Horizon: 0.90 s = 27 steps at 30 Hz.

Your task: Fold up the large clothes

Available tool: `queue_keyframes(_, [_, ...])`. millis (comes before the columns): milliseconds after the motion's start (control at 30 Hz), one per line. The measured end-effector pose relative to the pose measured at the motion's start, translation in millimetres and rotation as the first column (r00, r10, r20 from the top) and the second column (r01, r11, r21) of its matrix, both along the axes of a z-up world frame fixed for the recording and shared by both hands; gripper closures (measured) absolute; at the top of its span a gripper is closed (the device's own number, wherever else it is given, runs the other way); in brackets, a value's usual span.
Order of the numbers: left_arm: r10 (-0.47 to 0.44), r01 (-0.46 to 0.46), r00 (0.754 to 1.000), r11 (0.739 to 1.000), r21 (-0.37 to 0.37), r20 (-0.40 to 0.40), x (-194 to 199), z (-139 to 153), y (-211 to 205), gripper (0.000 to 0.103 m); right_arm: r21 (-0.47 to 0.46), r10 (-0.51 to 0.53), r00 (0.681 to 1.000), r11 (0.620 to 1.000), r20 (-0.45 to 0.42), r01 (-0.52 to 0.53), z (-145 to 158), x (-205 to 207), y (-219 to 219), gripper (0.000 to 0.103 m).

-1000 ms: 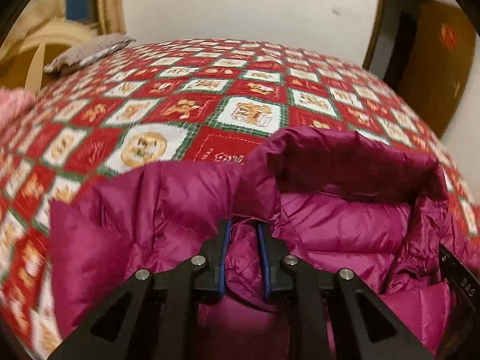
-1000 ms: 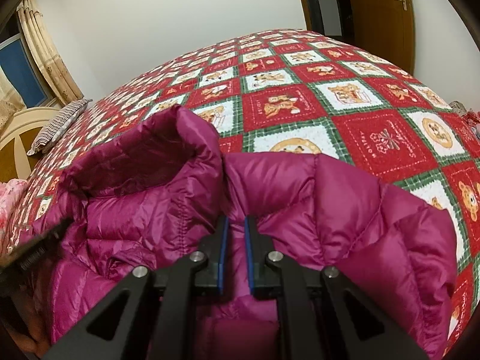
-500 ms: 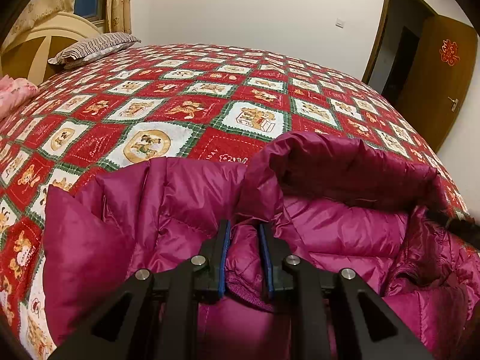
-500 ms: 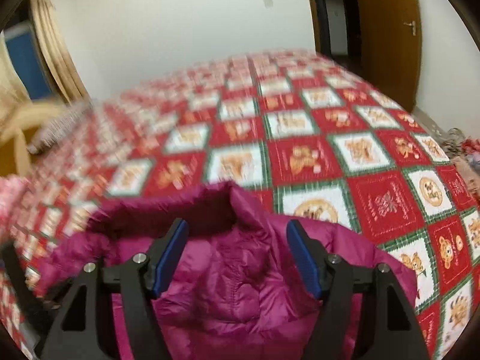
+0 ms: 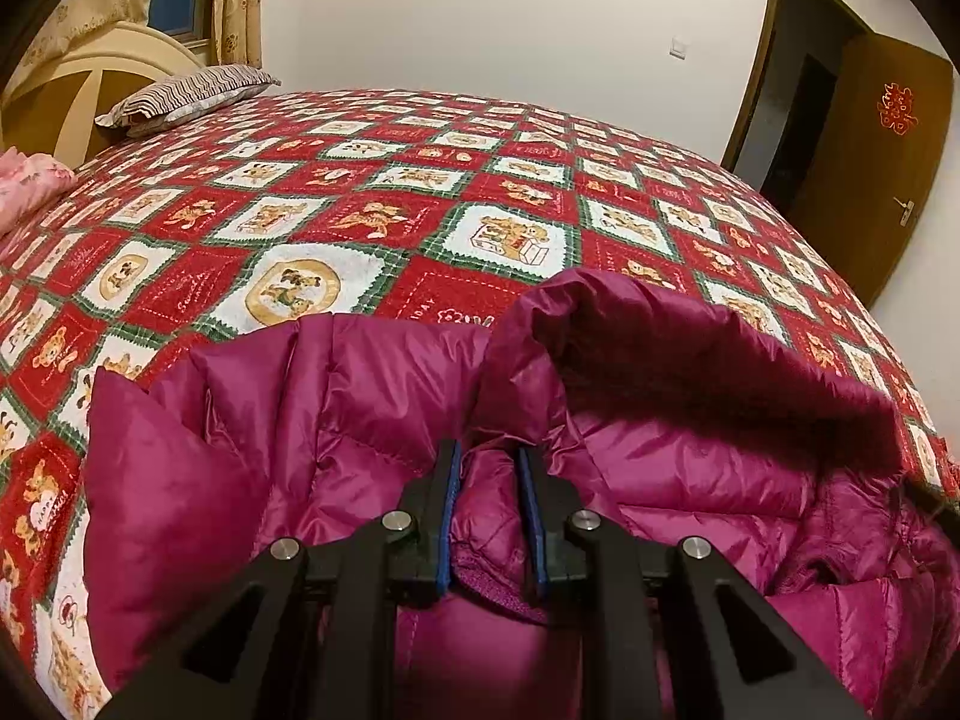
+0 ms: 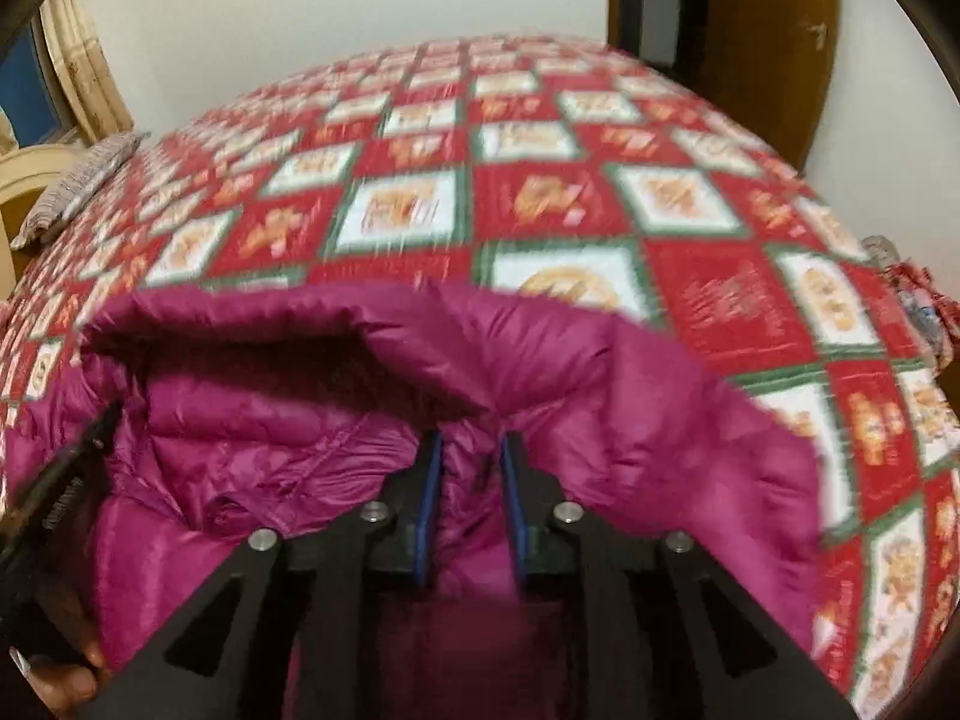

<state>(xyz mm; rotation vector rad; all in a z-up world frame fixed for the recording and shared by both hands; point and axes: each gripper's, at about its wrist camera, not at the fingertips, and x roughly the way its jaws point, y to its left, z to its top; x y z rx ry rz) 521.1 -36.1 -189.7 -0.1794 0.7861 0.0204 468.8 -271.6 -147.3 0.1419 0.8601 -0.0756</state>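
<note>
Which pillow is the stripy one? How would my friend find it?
Look at the big bed with the red teddy-bear quilt. Go to its far left corner, by the cream headboard. The striped pillow lies there, brown and white, unlike the pink bedding nearer you.

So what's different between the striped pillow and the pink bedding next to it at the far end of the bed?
The striped pillow has thin dark and pale stripes; the pink bedding is soft pink with a faint print. The pillow lies in full view on top of the red patchwork bedspread; the pink bedding is cut off at the picture's left edge, so its shape is unclear. The pillow looks flat, the pink bedding lumpier. Both lie near the cream headboard.
</note>
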Motion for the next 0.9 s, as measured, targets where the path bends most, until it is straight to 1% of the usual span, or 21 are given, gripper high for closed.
queue_keyframes(33, [0.0, 0.0, 1.0, 1.0, 0.001, 0.001, 0, 0, 0, 0.082, -0.013, -0.035, 0.998, 0.999, 0.056, 0.036, 13, -4, -1, 0.08])
queue_keyframes(100, [0.0, 0.0, 1.0, 1.0, 0.0, 0.001, 0, 0, 1, 0.082, -0.024, -0.072, 0.992, 0.997, 0.102, 0.075, 28, 0, 2, 0.075])
queue_keyframes(167, [0.0, 0.0, 1.0, 1.0, 0.001, 0.0, 0, 0, 0, 0.082, -0.008, -0.074, 0.993, 0.997, 0.097, 0.075, 36, 16, 11, 0.075])
queue_keyframes(233, [0.0, 0.0, 1.0, 1.0, 0.002, 0.001, 0, 0, 0, 0.082, 0.004, -0.06, 0.995, 0.998, 0.083, 0.059, 36, 35, 23, 0.075])
queue_keyframes(333, [0.0, 0.0, 1.0, 1.0, 0.0, 0.0, 0, 0, 0, 0.082, -0.003, -0.015, 0.999, 1.0, 0.028, 0.015, 23, 57, 38, 0.075])
queue_keyframes(367, [0.0, 0.0, 1.0, 1.0, -0.001, 0.0, 0, 0, 0, 0.082, -0.013, 0.019, 1.0, 1.0, -0.012, -0.019, 12, 60, 44, 0.075])
queue_keyframes(433, [-0.001, 0.001, 1.0, 1.0, 0.0, 0.0, 0, 0, 0, 0.082, -0.031, 0.058, 0.996, 0.998, -0.072, -0.061, -4, 57, 49, 0.075])
queue_keyframes(467, [-0.002, 0.002, 1.0, 1.0, -0.001, -0.001, 0, 0, 0, 0.082, -0.046, 0.073, 0.991, 0.996, -0.109, -0.078, -18, 52, 48, 0.075])
queue_keyframes(500, [-0.006, 0.006, 1.0, 1.0, -0.005, 0.0, 0, 1, 0, 0.082, -0.051, 0.08, 0.989, 0.995, -0.126, -0.087, -25, 49, 47, 0.077])
queue_keyframes(533, [-0.011, 0.011, 1.0, 1.0, -0.01, 0.0, -1, 1, 0, 0.082, -0.039, 0.097, 0.989, 0.994, -0.111, -0.102, -33, 42, 44, 0.077])
queue_keyframes(600, [-0.025, 0.025, 1.0, 0.999, -0.041, -0.004, -5, 4, 5, 0.081, -0.023, 0.101, 0.994, 0.995, -0.05, -0.102, -35, 31, 39, 0.077])
queue_keyframes(633, [-0.033, 0.033, 0.999, 0.998, -0.056, -0.01, -6, 6, 7, 0.08, -0.03, 0.101, 0.994, 0.994, -0.039, -0.102, -36, 29, 39, 0.077])
queue_keyframes(700, [-0.054, 0.052, 0.998, 0.995, -0.084, -0.028, -15, 14, 16, 0.08, -0.08, 0.103, 0.994, 0.991, -0.036, -0.105, -36, 28, 46, 0.077])
queue_keyframes(733, [-0.065, 0.063, 0.998, 0.995, -0.081, -0.024, -21, 20, 19, 0.08, -0.114, 0.105, 0.994, 0.988, -0.036, -0.108, -37, 28, 51, 0.077])
queue_keyframes(833, [-0.071, 0.07, 0.996, 0.997, 0.017, 0.057, -41, 51, 21, 0.078, -0.157, 0.104, 0.994, 0.982, -0.029, -0.108, -36, 29, 57, 0.077])
queue_keyframes(900, [-0.094, 0.085, 0.987, 0.994, 0.074, 0.129, -39, 78, 15, 0.067, -0.166, 0.103, 0.994, 0.98, -0.021, -0.105, -36, 28, 59, 0.077])
